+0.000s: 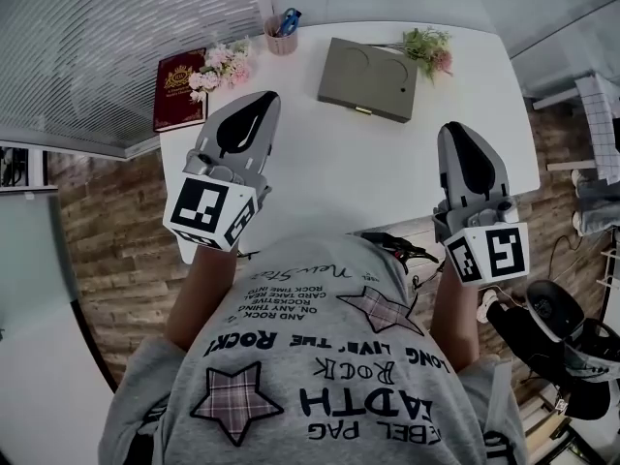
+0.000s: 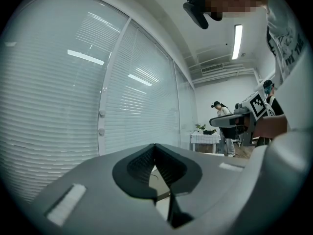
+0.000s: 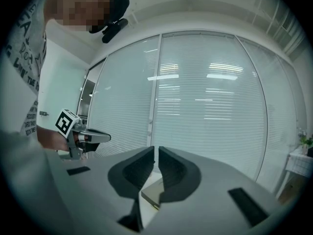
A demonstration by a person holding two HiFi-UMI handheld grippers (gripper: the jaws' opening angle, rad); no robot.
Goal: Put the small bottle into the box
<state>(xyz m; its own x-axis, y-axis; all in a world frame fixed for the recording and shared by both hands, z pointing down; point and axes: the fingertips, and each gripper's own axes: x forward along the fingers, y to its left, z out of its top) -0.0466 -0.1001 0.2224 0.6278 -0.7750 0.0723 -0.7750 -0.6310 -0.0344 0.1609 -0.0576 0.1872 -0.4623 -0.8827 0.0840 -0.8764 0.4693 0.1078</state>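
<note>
two grippers, both empty
left gripper (image 1: pixel 258 100) jaws meet; right gripper (image 1: pixel 455 130) jaws are all but closed, both over the table's (image 1: pixel 320 168) near edge.

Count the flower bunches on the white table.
2. One flower bunch lies back left, between the red book and the pen cup; the other bunch lies back right, by the grey box. None looks hidden.
</note>
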